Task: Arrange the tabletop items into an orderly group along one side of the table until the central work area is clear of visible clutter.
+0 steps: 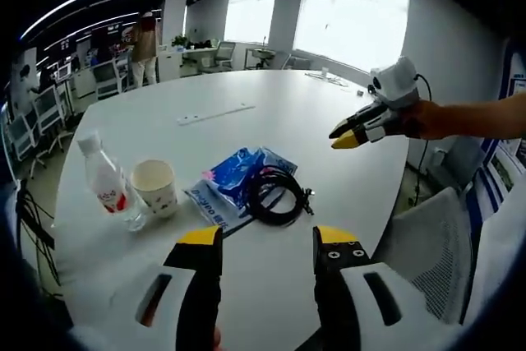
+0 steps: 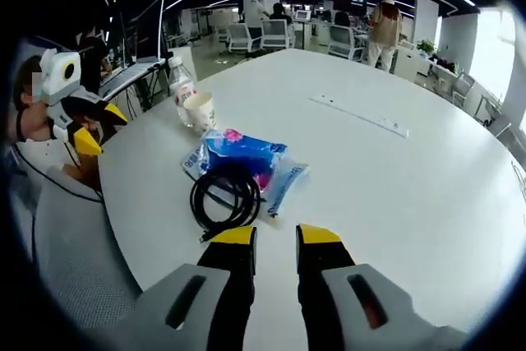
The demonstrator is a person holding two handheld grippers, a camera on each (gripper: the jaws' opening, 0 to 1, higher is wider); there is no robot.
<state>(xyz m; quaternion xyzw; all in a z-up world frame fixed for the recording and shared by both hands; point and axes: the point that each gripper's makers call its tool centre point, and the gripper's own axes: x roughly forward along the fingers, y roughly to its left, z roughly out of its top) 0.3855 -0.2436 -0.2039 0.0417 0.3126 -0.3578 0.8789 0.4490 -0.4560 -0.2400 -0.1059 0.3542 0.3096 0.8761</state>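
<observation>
Yellow-tipped jaws of the left gripper (image 1: 267, 246) are seen at the bottom of the left gripper view, held apart with nothing between them. Just above them on the white table (image 1: 246, 133), a coiled black cable (image 1: 275, 195) is laid on a blue packet (image 1: 238, 182), with a paper cup (image 1: 154, 187) and a water bottle (image 1: 107, 182) grouped at centre left. At bottom centre of the right gripper view, the right gripper (image 2: 276, 236) is held slightly parted and empty.
</observation>
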